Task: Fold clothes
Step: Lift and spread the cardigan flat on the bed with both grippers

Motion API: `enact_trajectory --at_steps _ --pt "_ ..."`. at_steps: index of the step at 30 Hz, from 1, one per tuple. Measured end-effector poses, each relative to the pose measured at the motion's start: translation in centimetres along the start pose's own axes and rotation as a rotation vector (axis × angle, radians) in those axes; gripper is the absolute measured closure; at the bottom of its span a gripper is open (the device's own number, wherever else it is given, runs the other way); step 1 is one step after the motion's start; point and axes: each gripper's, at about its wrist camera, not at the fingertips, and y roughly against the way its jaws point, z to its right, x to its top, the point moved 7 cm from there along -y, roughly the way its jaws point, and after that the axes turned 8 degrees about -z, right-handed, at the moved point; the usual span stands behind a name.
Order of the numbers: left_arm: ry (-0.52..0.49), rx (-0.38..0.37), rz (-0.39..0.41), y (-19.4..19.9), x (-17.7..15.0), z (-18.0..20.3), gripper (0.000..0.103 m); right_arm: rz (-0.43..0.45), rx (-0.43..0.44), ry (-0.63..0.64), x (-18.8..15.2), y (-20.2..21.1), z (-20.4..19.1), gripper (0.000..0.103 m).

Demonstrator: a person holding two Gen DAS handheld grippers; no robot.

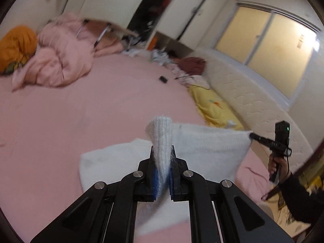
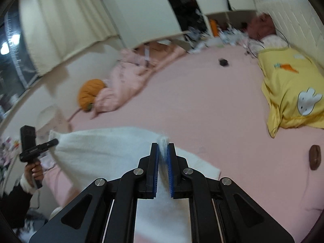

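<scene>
A white knitted garment hangs stretched between my two grippers above the pink bed. My left gripper is shut on one bunched corner of it, and a ribbed fold sticks up past the fingertips. My right gripper is shut on the opposite corner, with white fluff showing between the blue pads. In the left wrist view the right gripper pinches the far corner, held by a hand in a dark sleeve. In the right wrist view the left gripper grips the garment at the left.
The pink bed sheet spreads out below. A crumpled pink duvet and an orange cushion lie at the far side. A yellow cartoon pillow sits by the quilted headboard. A small dark object and a brown object rest on the sheet.
</scene>
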Motion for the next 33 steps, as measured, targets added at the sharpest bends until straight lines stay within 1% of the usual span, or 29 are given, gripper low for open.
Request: enact_trajectory --at_steps 1,3,5,7,9,10,12,14,17,19,21,23,25,26,28,30,31,32,33 --pt "-0.005 -0.004 0.002 1.7 -0.8 0.7 0.094 0.004 0.026 0.021 -0.7 2.1 -1.0 0.094" --pt "-0.015 -0.003 0.003 5.0 -3.0 1.8 0.094 0.002 0.040 0.063 -2.0 4.9 -2.3 0.094" --pt "-0.022 0.009 -0.012 7.5 -5.4 2.0 0.094 -0.016 0.064 0.121 -4.3 7.9 -4.1 0.094" --pt "-0.007 0.024 -0.056 9.1 -8.5 1.7 0.094 -0.043 0.075 0.174 -7.0 10.5 -5.2 0.094" --pt "0.019 0.036 -0.113 9.9 -12.1 1.3 0.094 -0.083 0.100 0.195 -9.7 12.1 -5.8 0.094" --pt "0.036 0.047 -0.144 10.1 -14.0 1.0 0.094 -0.115 0.110 0.203 -11.7 12.7 -6.3 0.094" --pt "0.081 0.063 -0.205 10.0 -17.9 0.2 0.094 -0.172 0.125 0.196 -14.6 13.0 -6.4 0.094" --pt "0.139 0.079 -0.262 9.5 -21.4 -0.7 0.094 -0.251 0.142 0.183 -18.1 12.8 -6.6 0.094" --pt "0.210 0.089 -0.306 8.8 -25.2 -1.2 0.094 -0.378 0.129 0.149 -23.6 11.2 -6.8 0.094" --pt "0.235 0.084 -0.325 8.3 -27.0 -1.1 0.094 -0.461 0.098 0.126 -27.0 9.7 -6.7 0.094" --pt "0.248 0.086 -0.357 7.8 -28.6 -0.8 0.094 -0.527 0.075 0.112 -29.2 8.4 -7.0 0.094" --pt "0.248 0.106 -0.392 7.4 -29.9 -0.6 0.094 -0.603 0.040 0.101 -31.8 7.0 -7.1 0.094" --pt "0.252 0.134 -0.417 7.4 -30.4 -1.0 0.093 -0.669 -0.018 0.086 -33.3 6.1 -6.8 0.092" --pt "0.258 0.154 -0.431 7.7 -30.7 -1.2 0.091 -0.691 -0.046 0.087 -33.7 6.1 -6.4 0.091" --pt "0.269 0.205 -0.461 8.6 -30.5 -1.4 0.081 -0.727 -0.114 0.105 -34.0 6.6 -6.2 0.091" --pt "0.253 0.293 -0.476 9.8 -29.8 -1.8 0.059 -0.718 -0.136 0.122 -33.4 7.5 -6.6 0.091" --pt "0.226 0.353 -0.471 10.5 -29.1 -1.9 0.054 -0.693 -0.138 0.130 -32.7 8.0 -7.1 0.091" --pt "0.191 0.422 -0.459 11.1 -28.2 -1.9 0.042 -0.656 -0.134 0.128 -31.5 8.3 -7.3 0.084" --pt "0.152 0.502 -0.440 11.6 -26.9 -1.7 0.035 -0.613 -0.130 0.124 -30.2 8.4 -7.6 0.076"
